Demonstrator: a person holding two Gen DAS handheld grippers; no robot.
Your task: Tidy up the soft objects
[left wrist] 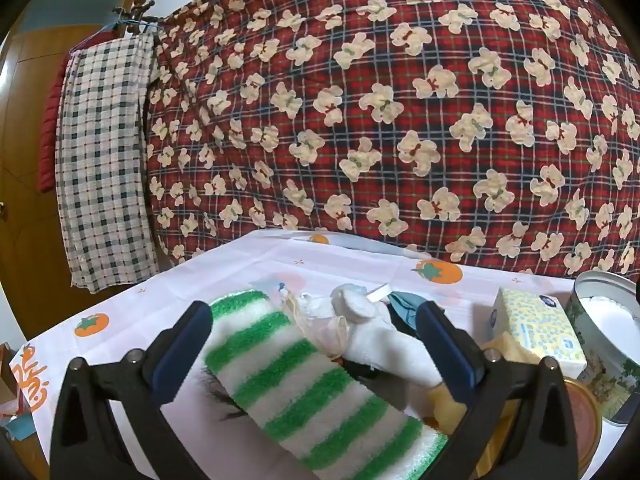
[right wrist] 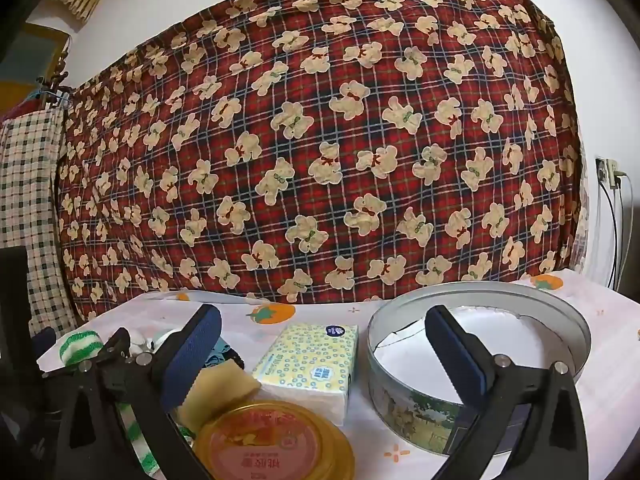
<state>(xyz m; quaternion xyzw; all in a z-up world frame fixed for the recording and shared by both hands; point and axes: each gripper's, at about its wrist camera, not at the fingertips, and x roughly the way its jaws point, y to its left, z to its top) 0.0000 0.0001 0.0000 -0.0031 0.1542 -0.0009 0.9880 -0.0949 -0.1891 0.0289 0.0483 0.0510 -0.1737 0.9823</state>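
In the left wrist view, the left gripper (left wrist: 316, 328) hangs over the surface (left wrist: 240, 272), which is covered by a pale cloth printed with orange persimmons. Its jaws stand spread wide and released, pressing on nothing. Between and below them lies a green-and-white striped towel (left wrist: 304, 392), running from the upper left toward the lower right. Just beside it, to its right, sits a pile of white soft things (left wrist: 360, 316), with a teal cloth (left wrist: 404, 304) partly hidden behind the right finger. Further right lies a yellow tissue pack (left wrist: 536, 328), with a piece of yellow sponge (left wrist: 446, 404) showing below the white pile. At the right edge stands a round tin (left wrist: 600, 344), and a golden lid (left wrist: 584, 412) lies flat in front of it. A red plaid blanket with bears (left wrist: 400, 100) hangs behind the surface, and a checked cloth (left wrist: 104, 160) hangs at its left.

In the right wrist view, the right gripper (right wrist: 324, 332) points toward the same blanket, its jaws likewise wide apart and holding nothing. Between them lies the tissue pack (right wrist: 308, 360). The open tin (right wrist: 480, 360) stands just to its right, partly behind the right finger. The golden lid (right wrist: 276, 440) lies nearest the camera, with the yellow sponge (right wrist: 220, 390) touching its upper left edge. The striped towel (right wrist: 80, 344) shows at far left, beyond the black frame of the left gripper.
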